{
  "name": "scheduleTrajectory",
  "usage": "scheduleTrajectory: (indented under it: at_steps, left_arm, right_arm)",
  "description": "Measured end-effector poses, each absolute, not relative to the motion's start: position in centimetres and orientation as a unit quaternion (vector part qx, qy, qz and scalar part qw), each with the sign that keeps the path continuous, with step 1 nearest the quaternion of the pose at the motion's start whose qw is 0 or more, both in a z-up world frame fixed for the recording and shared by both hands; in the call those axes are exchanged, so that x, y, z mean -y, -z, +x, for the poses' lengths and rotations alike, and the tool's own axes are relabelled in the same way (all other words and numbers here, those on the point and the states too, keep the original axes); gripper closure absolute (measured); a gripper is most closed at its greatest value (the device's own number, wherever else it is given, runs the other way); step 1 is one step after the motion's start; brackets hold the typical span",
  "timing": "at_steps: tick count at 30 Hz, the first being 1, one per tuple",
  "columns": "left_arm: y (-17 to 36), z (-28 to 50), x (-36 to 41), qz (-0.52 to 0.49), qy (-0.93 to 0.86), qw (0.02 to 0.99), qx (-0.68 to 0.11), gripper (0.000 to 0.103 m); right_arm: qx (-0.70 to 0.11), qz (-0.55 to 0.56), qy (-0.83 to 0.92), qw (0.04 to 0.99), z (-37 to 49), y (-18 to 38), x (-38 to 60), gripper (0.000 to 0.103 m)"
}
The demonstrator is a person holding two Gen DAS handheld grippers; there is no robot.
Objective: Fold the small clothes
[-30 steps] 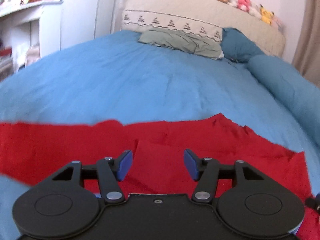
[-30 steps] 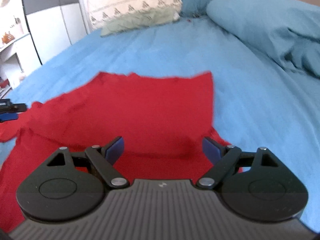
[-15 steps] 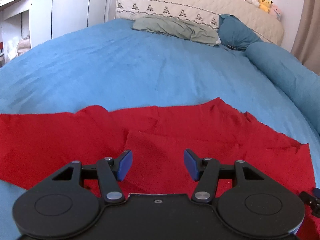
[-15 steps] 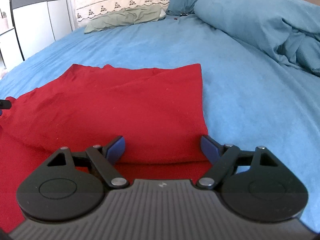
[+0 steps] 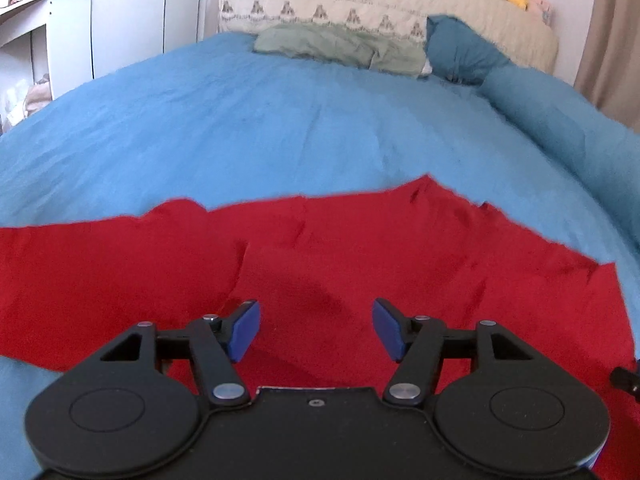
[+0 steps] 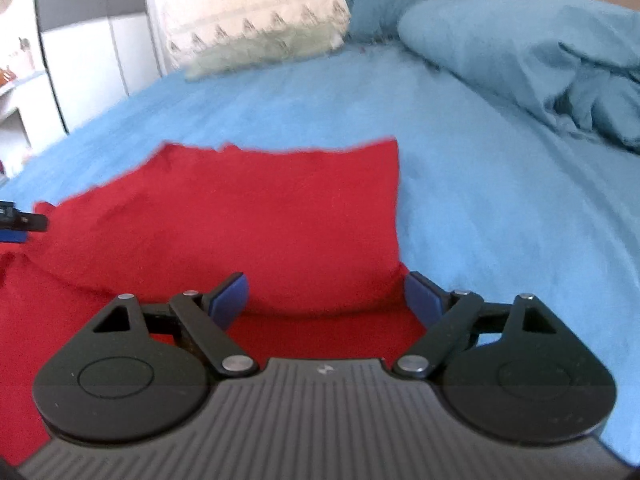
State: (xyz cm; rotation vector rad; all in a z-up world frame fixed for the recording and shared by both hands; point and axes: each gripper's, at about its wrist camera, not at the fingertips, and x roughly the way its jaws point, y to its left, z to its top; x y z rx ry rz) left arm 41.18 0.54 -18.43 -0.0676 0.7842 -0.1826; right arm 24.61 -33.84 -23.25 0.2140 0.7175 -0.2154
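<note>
Red garment (image 5: 360,264) spread flat on the blue bedsheet (image 5: 248,128), and both claws are low over its near side. The left gripper (image 5: 316,334) has its jaws spread wide, nothing between the blue pads (image 5: 244,330), red cloth directly beneath and ahead. The right gripper (image 6: 326,300) is released too, jaws even wider. It sits right at a soft rounded fold edge (image 6: 320,308) where an upper layer of the garment (image 6: 260,220) has been laid over the lower one.

Here is what matters for the coming move: the cloth's long axis runs side to side across both views, and the fold edge lies crosswise just in front of the right claw, so the right one is nearer to a graspable edge. The left faces a raised crease (image 5: 240,268) slightly left of its centreline. The tip of the other tool (image 6: 20,220) peeks in at the right view's left border.

Compared with half a second ago, both views have shifted and blurred a little, so the hands are moving. The right claw's far corner of the red layer looks closer in, though with this blur I wouldn't swear to how much. Neither claw has changed its opening. Pillows (image 5: 340,44) and crumpled duvet (image 6: 560,60) sit well clear.
</note>
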Motion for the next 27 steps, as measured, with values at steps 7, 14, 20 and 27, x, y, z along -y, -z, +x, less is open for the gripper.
scheduleTrajectory:
  at_steps: [7, 14, 20, 27]
  left_arm:
    - [17.3, 39.9, -1.8, -0.050, 0.087, 0.920, -0.380, 0.036]
    - [11.3, 35.7, -5.9, -0.063, 0.077, 0.936, -0.338, 0.025]
    - [7.6, 32.9, -12.5, -0.092, 0.041, 0.945, -0.312, 0.000]
    - [7.9, 32.1, -22.3, -0.154, -0.018, 0.940, -0.303, 0.000]
  right_arm:
    - [-0.330, 0.110, 0.099, 0.932, 24.1, 21.9, 33.7, 0.001]
    - [-0.318, 0.088, 0.052, 0.942, 23.6, 16.4, 30.0, 0.000]
    - [-0.311, 0.083, -0.006, 0.947, 24.6, 12.9, 24.5, 0.000]
    - [-0.331, 0.091, -0.054, 0.938, 26.6, 12.3, 17.4, 0.000]
